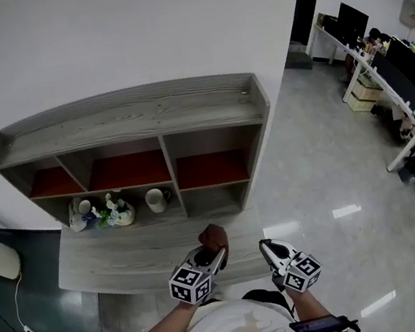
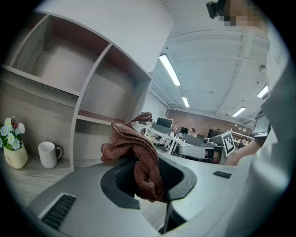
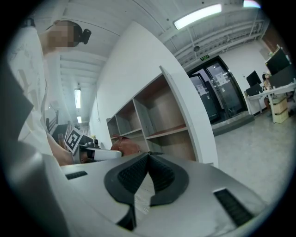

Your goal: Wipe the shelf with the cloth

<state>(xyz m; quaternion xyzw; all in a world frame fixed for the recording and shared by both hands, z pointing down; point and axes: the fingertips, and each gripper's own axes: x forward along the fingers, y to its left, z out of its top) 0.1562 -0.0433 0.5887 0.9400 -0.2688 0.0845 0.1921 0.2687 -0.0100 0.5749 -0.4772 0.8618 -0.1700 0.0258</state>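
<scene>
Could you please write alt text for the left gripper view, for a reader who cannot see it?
The left gripper holds a bunched reddish-brown cloth between its jaws, close to the camera. Behind it stands a grey wooden shelf with empty upper compartments; a white mug and a small vase of flowers sit on its ledge.

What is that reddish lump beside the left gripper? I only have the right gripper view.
Observer: That is the cloth, bunched up. The left gripper is shut on it.
Operator: Anything on the shelf to avoid?
Observer: A white mug stands on the bottom level, left of a divider.
Operator: Anything else there?
Observer: A vase of flowers, left of the mug.
</scene>
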